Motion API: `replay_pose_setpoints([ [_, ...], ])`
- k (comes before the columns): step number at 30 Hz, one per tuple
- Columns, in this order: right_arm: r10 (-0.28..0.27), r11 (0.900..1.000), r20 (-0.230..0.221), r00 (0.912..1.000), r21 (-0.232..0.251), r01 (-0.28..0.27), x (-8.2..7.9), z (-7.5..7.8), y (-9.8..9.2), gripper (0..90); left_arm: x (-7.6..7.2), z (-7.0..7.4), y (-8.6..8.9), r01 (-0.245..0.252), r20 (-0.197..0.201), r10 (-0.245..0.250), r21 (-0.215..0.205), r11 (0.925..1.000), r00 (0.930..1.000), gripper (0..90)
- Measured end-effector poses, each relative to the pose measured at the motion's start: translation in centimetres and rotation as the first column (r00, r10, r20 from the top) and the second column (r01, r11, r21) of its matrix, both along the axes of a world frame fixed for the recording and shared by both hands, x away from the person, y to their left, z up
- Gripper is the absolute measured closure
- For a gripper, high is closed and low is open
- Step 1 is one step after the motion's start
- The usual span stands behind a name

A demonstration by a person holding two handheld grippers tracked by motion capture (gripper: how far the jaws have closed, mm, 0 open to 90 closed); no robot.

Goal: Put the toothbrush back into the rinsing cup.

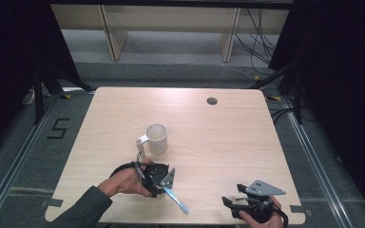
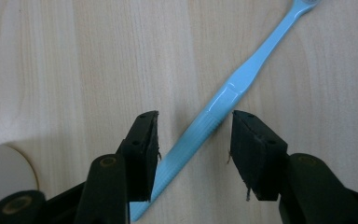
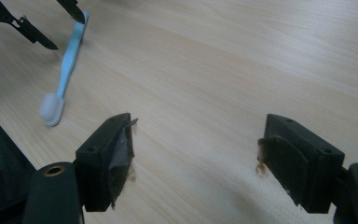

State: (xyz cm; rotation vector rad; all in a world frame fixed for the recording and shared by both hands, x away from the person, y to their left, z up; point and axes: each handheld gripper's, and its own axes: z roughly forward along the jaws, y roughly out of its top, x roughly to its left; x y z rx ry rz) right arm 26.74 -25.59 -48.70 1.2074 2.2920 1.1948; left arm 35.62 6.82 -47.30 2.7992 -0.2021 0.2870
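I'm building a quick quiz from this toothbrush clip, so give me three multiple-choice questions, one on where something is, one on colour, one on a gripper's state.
1. Where does the white ceramic mug stand?
A. Beyond the left gripper
B. Beside the right gripper
C. On the floor

2. What colour is the plastic toothbrush?
A. Red
B. Light blue
C. Green

3. How does the left gripper stand to the toothbrush?
A. Its jaws straddle the handle, which lies on the wooden table
B. It has lifted it over the mug
C. It is far from it

Answers: A, the mug sits past the left hand; B, handle and head are pale blue; A, a gap shows on each side of the handle.
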Motion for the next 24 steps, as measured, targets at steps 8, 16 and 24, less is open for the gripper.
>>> replay_pose_setpoints([
  [8,-0.013,1.000,-0.033,0.9994,0.021,0.014,-0.17,-0.03,0.12,25.9,0.10,-0.33,-0.55,0.027,-0.019,-0.026,0.042,0.9987,0.9995,52.4],
  [16,-0.017,1.000,-0.021,0.9996,0.019,0.017,-0.08,-0.06,-0.03,25.9,0.60,-0.49,-0.55,0.026,-0.041,-0.024,0.056,0.9981,0.9989,54.3],
  [24,-0.014,1.000,-0.013,0.9998,0.020,0.014,-0.04,-0.01,-0.07,25.9,0.70,-0.56,-0.67,0.034,-0.041,-0.031,0.072,0.9968,0.9987,55.4],
])
